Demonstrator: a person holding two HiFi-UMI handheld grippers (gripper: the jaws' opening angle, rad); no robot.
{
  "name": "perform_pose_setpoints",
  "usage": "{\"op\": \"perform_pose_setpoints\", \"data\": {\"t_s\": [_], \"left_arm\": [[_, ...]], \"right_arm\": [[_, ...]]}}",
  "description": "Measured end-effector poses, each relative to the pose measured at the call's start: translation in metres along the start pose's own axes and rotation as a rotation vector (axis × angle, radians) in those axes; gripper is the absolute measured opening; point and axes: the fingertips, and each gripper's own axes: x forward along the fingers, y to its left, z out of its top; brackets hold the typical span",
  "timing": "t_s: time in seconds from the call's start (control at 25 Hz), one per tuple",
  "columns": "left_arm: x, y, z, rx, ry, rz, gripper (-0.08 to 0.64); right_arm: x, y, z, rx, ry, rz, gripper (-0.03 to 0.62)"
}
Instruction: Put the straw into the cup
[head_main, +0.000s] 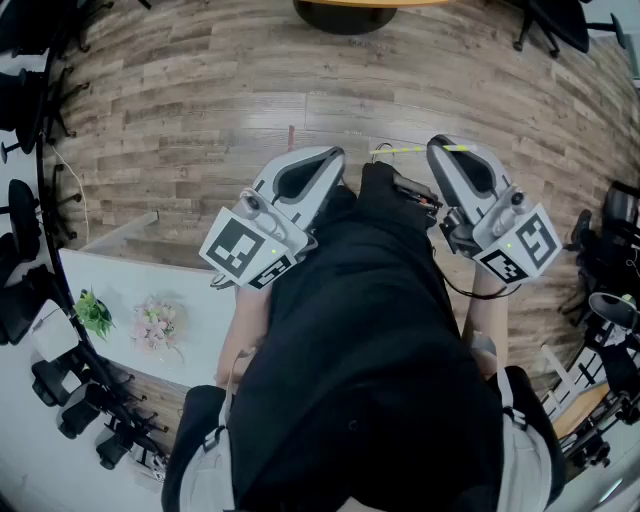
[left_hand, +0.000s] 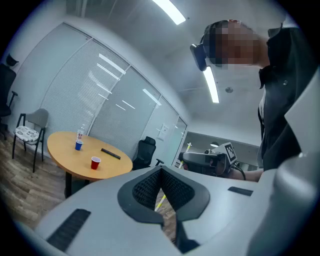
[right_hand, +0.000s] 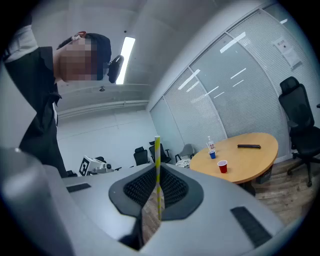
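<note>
A yellow-and-white striped straw (right_hand: 157, 170) stands upright between the pads of my right gripper (right_hand: 156, 167), which is shut on it. In the head view the straw (head_main: 405, 150) sticks out leftward from the right gripper (head_main: 445, 150), held level in front of the person's body. My left gripper (left_hand: 161, 171) is shut with nothing in it and is held level beside the right one (head_main: 325, 165). A red cup (right_hand: 222, 166) and a blue cup (right_hand: 213, 155) stand far off on a round wooden table (right_hand: 250, 160). The left gripper view also shows the red cup (left_hand: 95, 162).
A bottle (right_hand: 210, 145) stands behind the blue cup, and a flat black object (right_hand: 248, 146) lies on the same table. Black office chairs (right_hand: 297, 110) and a grey chair (left_hand: 30, 130) stand around it. A white table (head_main: 200, 300) with small flower pots is at the person's left.
</note>
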Motion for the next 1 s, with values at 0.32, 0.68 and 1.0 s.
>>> {"op": "perform_pose_setpoints", "data": {"t_s": [0.32,0.68,1.0], "left_arm": [[0.005,0.001,-0.002,0.005,0.019,-0.011,0.009],[0.029,0.007,-0.004,0.002,0.034,0.011,0.009],[0.073,0.006,0.009,0.019,0.048,0.029,0.009]], "right_arm": [[0.002,-0.005,0.000,-0.001,0.005,0.004,0.034],[0.007,-0.022,-0.001,-0.039,0.040,0.029,0.034],[-0.003,-0.061,0.026,-0.035,0.015,0.059,0.034]]}}
